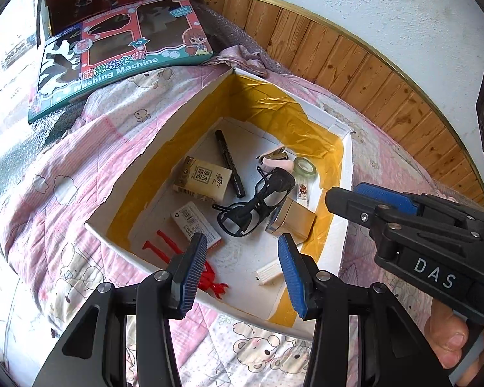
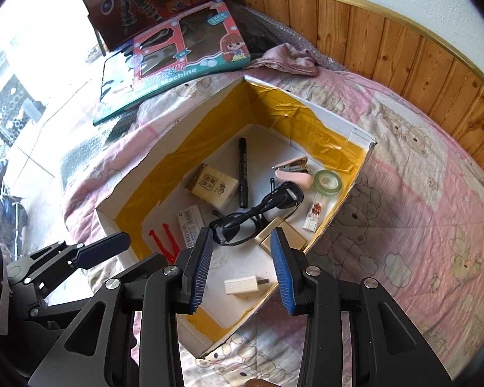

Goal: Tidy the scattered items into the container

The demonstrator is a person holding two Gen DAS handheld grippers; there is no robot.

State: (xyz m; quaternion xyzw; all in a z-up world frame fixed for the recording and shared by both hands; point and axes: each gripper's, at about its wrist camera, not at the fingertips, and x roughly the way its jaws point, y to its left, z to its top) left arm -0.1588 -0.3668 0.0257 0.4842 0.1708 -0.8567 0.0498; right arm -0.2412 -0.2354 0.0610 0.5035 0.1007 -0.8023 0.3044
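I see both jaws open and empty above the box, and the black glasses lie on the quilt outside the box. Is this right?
Not quite. The black glasses lie inside the box, among the other items, not on the quilt; the right wrist view shows this clearly. The rest holds: the left gripper and right gripper are open and empty above the box.

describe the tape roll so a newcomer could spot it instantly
Find the white box with yellow-lined walls on the pink quilt. The tape roll lies inside against its right wall, beside the pink stapler. It is the only ring-shaped item, pale green and see-through.
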